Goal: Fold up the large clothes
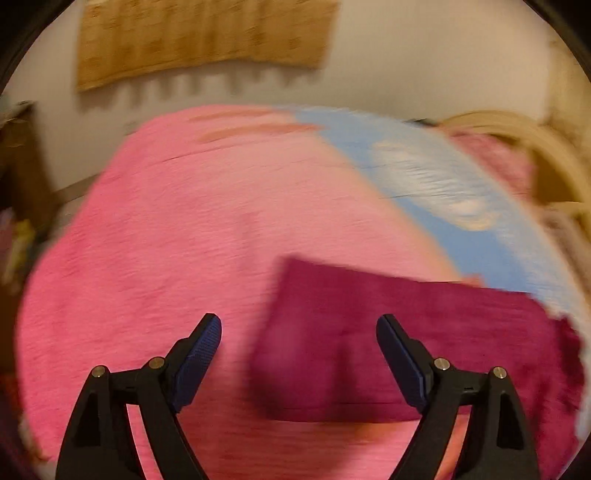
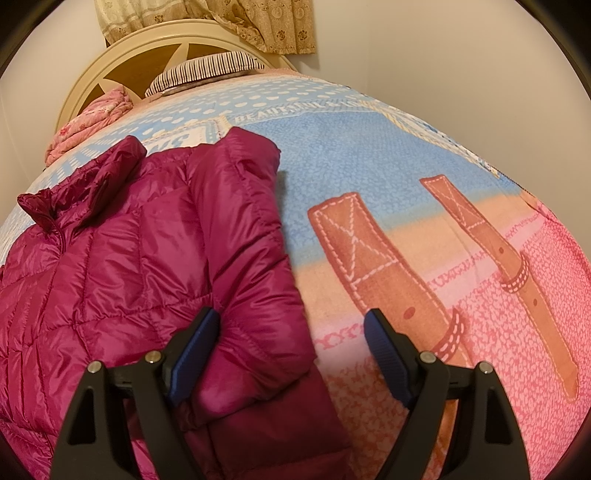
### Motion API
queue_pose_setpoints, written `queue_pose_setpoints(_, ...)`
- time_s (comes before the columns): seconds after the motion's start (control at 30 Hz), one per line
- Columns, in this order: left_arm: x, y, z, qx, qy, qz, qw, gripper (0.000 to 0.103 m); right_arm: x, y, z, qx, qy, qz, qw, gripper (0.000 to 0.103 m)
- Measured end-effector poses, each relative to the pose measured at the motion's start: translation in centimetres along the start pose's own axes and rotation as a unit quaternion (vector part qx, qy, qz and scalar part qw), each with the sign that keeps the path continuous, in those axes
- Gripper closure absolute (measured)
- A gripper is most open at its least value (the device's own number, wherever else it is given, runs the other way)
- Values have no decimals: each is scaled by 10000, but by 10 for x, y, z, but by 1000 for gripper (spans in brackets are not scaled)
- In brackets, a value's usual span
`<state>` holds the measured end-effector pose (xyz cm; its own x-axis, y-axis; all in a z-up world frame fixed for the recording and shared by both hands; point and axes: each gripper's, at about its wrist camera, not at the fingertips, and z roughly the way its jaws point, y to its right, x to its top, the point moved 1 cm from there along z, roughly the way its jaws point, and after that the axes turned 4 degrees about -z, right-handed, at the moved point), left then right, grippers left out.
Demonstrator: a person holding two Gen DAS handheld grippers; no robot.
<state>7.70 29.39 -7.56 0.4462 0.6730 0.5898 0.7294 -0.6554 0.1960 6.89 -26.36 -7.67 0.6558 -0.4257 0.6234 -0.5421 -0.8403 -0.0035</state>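
A: Left wrist view is blurred; the left gripper [image 1: 298, 334] gapes wide, empty, above the magenta puffer jacket [image 1: 388, 343] on the pink blanket [image 1: 147, 240].

B: Right wrist view: the right gripper [image 2: 291, 332] is wide too, straddling the folded-in sleeve [image 2: 243, 236], unclamped. Next, probably regrip the hem. Headboard [image 2: 110, 59], curtain [image 2: 258, 26] behind.

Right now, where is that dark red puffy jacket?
The jacket lies on the bed's printed blanket, filling the left half of the right wrist view, its collar toward the headboard; a folded-over sleeve sits between the open right gripper jaws.
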Motion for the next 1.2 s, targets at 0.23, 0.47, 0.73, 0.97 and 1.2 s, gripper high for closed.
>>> queue_pose_setpoints(0.23,-32,17,32,62,-564,303,9979,18,0,0,0,15,0,11,10000,19)
queue_pose_setpoints(0.47,-37,29,16,-769,-285,390,9959,83,0,0,0,17,-4,10,10000,19)
queue_pose_setpoints(0.73,-38,118,-50,-2002,336,1205,9717,85,0,-1,1,13,-7,7,10000,18)
queue_pose_setpoints(0.97,-90,230,-128,-3515,518,2456,9019,85,0,0,0,18,-8,9,10000,18)
queue_pose_setpoints(1.2,-179,306,-136,-4488,-344,3430,8245,85,0,0,1,49,-13,25,10000,18)
